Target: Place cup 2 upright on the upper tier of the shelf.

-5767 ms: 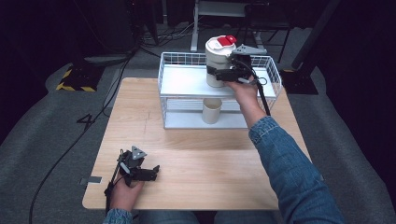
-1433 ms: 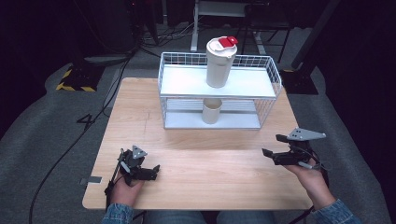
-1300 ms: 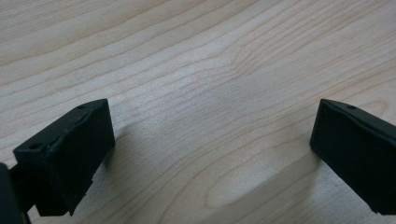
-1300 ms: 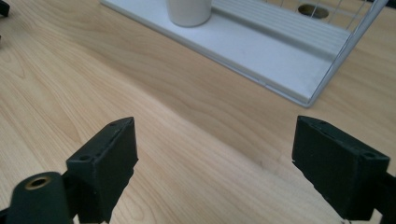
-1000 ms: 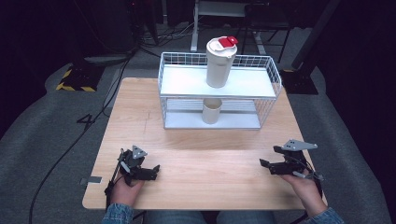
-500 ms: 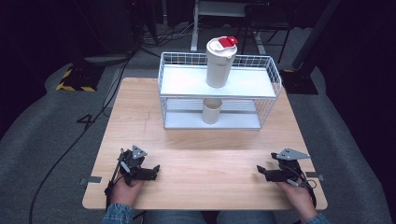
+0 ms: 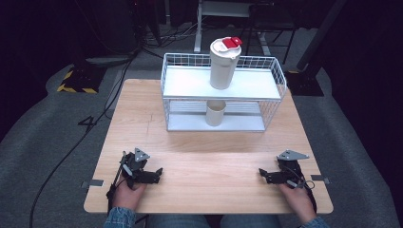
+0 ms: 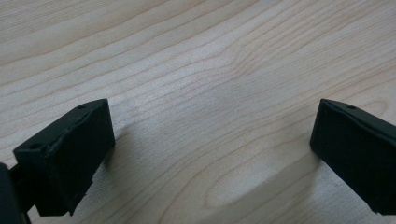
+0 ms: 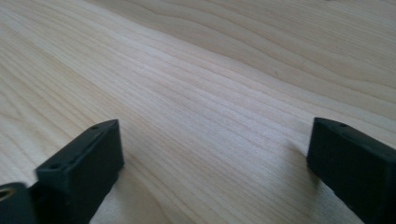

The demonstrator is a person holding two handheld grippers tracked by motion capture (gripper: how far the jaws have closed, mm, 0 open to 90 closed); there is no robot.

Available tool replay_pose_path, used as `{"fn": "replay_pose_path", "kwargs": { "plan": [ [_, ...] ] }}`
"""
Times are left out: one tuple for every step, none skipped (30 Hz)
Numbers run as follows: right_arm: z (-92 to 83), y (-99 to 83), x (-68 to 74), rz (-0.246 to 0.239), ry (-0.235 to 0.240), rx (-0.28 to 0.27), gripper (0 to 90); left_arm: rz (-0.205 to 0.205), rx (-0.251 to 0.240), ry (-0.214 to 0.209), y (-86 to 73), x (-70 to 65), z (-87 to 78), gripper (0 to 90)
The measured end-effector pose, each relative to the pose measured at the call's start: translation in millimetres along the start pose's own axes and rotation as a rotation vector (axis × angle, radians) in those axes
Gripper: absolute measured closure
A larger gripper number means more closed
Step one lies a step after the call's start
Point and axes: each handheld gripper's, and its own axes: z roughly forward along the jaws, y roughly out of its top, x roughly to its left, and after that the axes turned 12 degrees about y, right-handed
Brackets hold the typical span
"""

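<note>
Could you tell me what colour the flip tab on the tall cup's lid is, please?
Red, on a white lid; the tall cup shows best in the high view.

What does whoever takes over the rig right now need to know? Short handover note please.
Left gripper: open, holding nothing, resting low at the near left of the table.
Right gripper: open, holding nothing, at the near right of the table.
Tumbler with the red-tabbed lid: upright on the top shelf of the wire rack.
Small cup: on the rack's lower shelf, under the tumbler.
Done: tumbler appears placed on the rack.
Left: nothing obvious; both hands parked.
</note>
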Motion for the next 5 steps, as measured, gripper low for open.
{"fn": "replay_pose_path", "kwargs": {
  "plan": [
    [0.3, 0.1, -0.3, 0.009, -0.005, 0.003, 0.1, -0.001, -0.001, 0.000, 0.0, -0.1, 0.0, 0.4],
    [0.3, 0.1, -0.3, 0.009, -0.005, 0.003, 0.1, -0.001, 0.000, 0.000, 0.0, 0.0, 0.0, 0.4],
    [0.4, 0.1, -0.2, 0.009, -0.006, 0.002, 0.1, -0.002, -0.001, 0.000, 0.0, -0.1, 0.1, 0.4],
    [0.3, 0.1, -0.3, 0.009, -0.005, 0.003, 0.1, -0.002, -0.001, 0.000, 0.0, -0.1, 0.1, 0.4],
    [0.4, 0.1, -0.3, 0.009, -0.006, 0.002, 0.1, -0.002, -0.001, 0.000, 0.0, -0.1, 0.1, 0.4]
  ]
}}
